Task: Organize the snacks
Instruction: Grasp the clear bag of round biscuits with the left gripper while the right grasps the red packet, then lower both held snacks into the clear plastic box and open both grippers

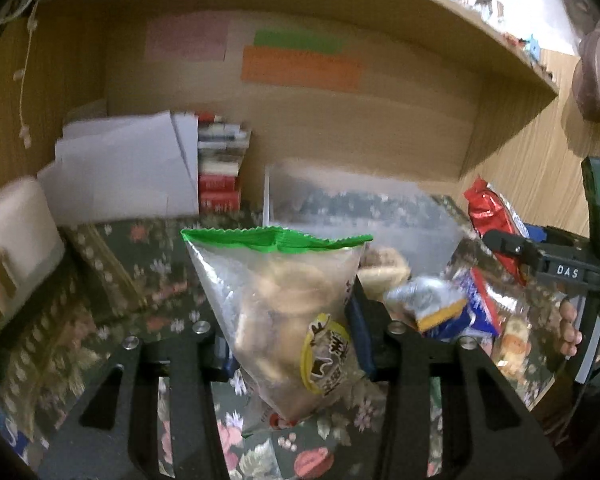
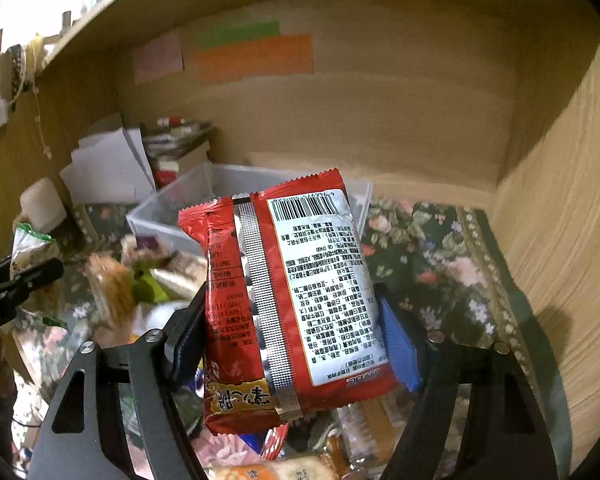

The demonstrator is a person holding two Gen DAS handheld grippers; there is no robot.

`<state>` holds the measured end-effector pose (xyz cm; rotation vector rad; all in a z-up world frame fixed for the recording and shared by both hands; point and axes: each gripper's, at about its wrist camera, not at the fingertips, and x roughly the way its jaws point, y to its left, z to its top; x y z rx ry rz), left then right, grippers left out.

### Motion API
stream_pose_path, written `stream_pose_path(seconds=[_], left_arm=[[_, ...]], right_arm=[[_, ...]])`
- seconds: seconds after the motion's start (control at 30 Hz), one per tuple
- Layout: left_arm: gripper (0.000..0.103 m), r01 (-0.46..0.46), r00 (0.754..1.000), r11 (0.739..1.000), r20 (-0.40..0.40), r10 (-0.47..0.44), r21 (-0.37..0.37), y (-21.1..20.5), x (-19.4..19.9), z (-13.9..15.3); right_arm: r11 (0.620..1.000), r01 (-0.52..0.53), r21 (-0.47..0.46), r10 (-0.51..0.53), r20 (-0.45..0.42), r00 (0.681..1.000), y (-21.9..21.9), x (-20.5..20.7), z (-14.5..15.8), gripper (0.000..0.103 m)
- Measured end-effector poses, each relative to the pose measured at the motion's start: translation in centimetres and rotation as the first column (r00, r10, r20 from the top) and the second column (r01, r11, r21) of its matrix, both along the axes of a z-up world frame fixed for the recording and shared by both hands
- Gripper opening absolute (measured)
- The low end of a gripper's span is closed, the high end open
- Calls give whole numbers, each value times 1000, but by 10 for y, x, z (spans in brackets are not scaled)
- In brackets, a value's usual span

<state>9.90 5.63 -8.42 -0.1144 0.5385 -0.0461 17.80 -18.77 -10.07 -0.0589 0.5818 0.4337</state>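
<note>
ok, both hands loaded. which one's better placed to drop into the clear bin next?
Probably right. Its red packet hangs just before the clear bin; the left's green-topped bag sits farther back.

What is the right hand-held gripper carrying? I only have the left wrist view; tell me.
Observer: A red snack packet, clamped in the right hand-held gripper, barcode side towards the camera.
Operator: Report what's behind it.
Observer: The clear plastic bin, open-topped, just beyond the packet.
Operator: Check right of the bin.
Observer: Only floral cloth shows there, running to the wooden side wall.
</note>
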Motion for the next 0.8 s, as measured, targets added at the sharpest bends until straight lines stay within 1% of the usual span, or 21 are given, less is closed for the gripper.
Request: stream_pose_path(seconds=[0.33, 0.47, 0.6, 0.7, 0.8], left_arm=[[44, 12, 992, 1000, 124, -15, 23, -3, 31, 55], [44, 10, 989, 999, 148, -16, 39, -6, 51, 67], [44, 20, 990, 999, 137, -25, 41, -8, 76, 71], [44, 23, 993, 998, 111, -29, 52, -10, 100, 65], [44, 34, 997, 999, 68, -37, 42, -9, 124, 56]], right_arm=[[1000, 3, 21, -5, 94, 996, 4, 8, 35, 73], [1000, 7, 21, -9, 113, 994, 9, 20, 44, 73], [1000, 7, 18, -9, 105, 994, 15, 37, 48, 73], [1000, 4, 4, -4, 81, 997, 21, 54, 45, 73], [1000, 0, -19, 1, 59, 998, 27, 67, 40, 73]])
